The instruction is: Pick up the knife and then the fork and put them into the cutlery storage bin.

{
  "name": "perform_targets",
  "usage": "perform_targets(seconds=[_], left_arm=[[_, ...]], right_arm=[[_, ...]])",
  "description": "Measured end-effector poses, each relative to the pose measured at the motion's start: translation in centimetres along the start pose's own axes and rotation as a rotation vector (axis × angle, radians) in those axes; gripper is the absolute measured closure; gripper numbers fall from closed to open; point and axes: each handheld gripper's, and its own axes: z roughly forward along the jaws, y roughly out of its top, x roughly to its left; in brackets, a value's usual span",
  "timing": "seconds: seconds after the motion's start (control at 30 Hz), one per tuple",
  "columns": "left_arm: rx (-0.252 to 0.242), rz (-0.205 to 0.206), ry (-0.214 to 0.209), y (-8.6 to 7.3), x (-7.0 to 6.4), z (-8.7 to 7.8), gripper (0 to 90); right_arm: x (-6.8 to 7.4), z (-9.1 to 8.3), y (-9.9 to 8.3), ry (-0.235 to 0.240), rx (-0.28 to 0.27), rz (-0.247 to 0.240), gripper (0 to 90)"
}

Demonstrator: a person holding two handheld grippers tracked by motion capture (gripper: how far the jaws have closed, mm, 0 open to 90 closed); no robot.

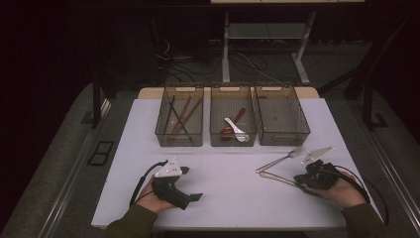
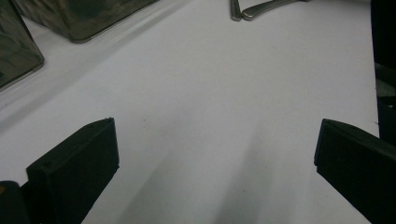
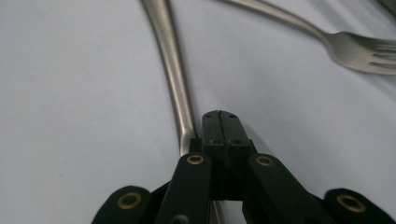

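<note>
White bench (image 1: 223, 198) first, with three smoky bins (image 1: 233, 119) along its far edge, then two steel utensils lying in a V near the right gripper (image 1: 303, 184). Sorting cutlery looks underway: its jaws are pressed together beside the plain handle (image 3: 173, 70), apparently not on it (the fork (image 3: 359, 49) lies apart). Next it must open and straddle. The left gripper (image 2: 215, 154) idles, jaws wide.
</note>
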Motion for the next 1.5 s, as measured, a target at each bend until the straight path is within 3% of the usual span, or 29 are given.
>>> perform_targets(seconds=[0.2, 0.43, 0.6, 0.7, 0.83, 1.13, 1.5], left_arm=[[-0.002, 0.002, 0.001, 0.0, 0.1, -0.1, 0.0], [-0.003, 0.007, 0.004, 0.0, 0.1, 0.0, 0.0], [-0.006, 0.003, 0.005, 0.0, 0.1, -0.1, 0.0], [-0.006, 0.006, 0.003, 0.0, 0.1, -0.1, 0.0], [-0.006, 0.005, 0.003, 0.0, 0.0, -0.1, 0.0], [-0.006, 0.005, 0.001, 0.0, 0.1, -0.1, 0.0], [-0.004, 0.004, 0.001, 0.0, 0.0, 0.0, 0.0]], right_arm=[[1.3, -0.4, -0.3, 0.045, 0.031, -0.041, 90.0], [1.1, -1.0, -0.2, 0.031, 0.012, -0.022, 89.8], [0.8, -2.1, 0.5, 0.041, -0.005, 0.018, 78.5], [1.0, -2.2, 1.1, 0.060, 0.002, 0.010, 68.7], [1.3, -1.9, 2.3, 0.082, 0.037, -0.009, 62.5], [1.9, -0.5, 5.1, 0.080, 0.151, -0.058, 62.8], [2.2, 0.9, 5.6, 0.067, 0.287, -0.095, 66.3]])
